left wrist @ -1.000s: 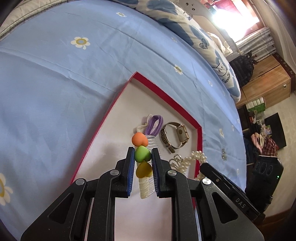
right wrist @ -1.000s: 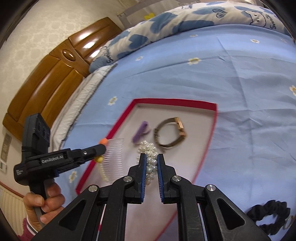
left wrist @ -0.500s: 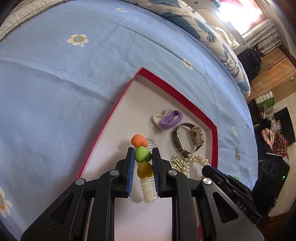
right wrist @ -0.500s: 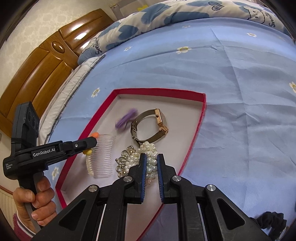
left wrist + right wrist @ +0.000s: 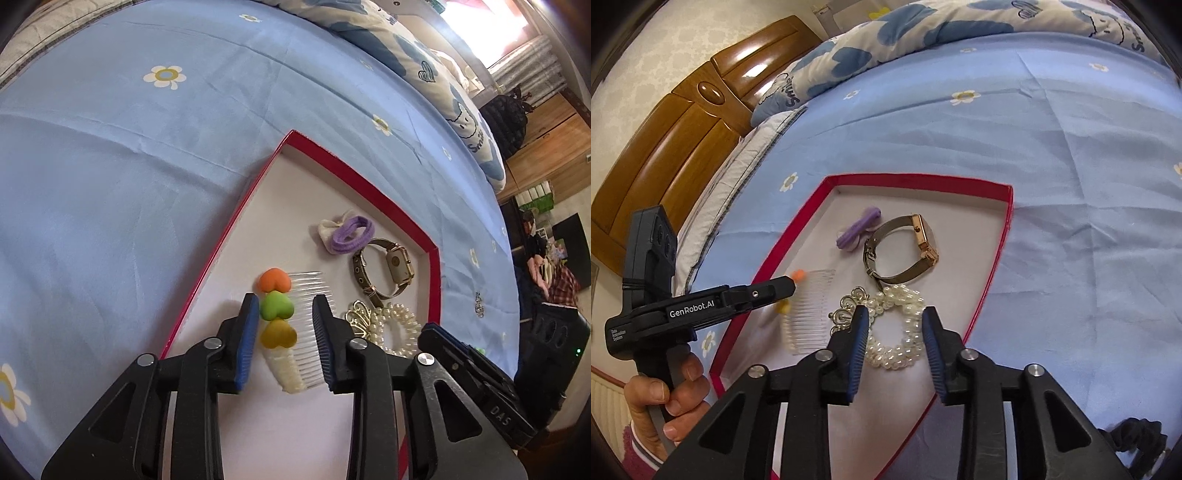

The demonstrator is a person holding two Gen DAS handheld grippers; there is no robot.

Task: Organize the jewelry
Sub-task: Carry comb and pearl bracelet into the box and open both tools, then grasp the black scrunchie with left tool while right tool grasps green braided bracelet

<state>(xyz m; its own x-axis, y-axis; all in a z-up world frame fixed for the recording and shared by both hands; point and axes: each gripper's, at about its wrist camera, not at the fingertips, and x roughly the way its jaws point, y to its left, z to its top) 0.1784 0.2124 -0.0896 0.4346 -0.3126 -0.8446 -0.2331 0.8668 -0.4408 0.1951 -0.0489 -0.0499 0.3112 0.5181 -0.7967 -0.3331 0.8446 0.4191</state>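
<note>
A red-rimmed tray lies on the blue bedsheet. In it lie a clear hair comb with orange, green and yellow hearts, a pearl bracelet with a gold ornament, a gold watch and a purple hair tie with a white bow. My left gripper is open, its jaws on either side of the comb. My right gripper is open around the pearl bracelet.
A black scrunchie lies on the sheet at the lower right of the right wrist view. A patterned quilt and a wooden headboard lie beyond the tray. A small charm lies on the sheet right of the tray.
Both grippers have opened. The comb and the pearl bracelet now lie released in the tray, after both grippers came down toward it.
</note>
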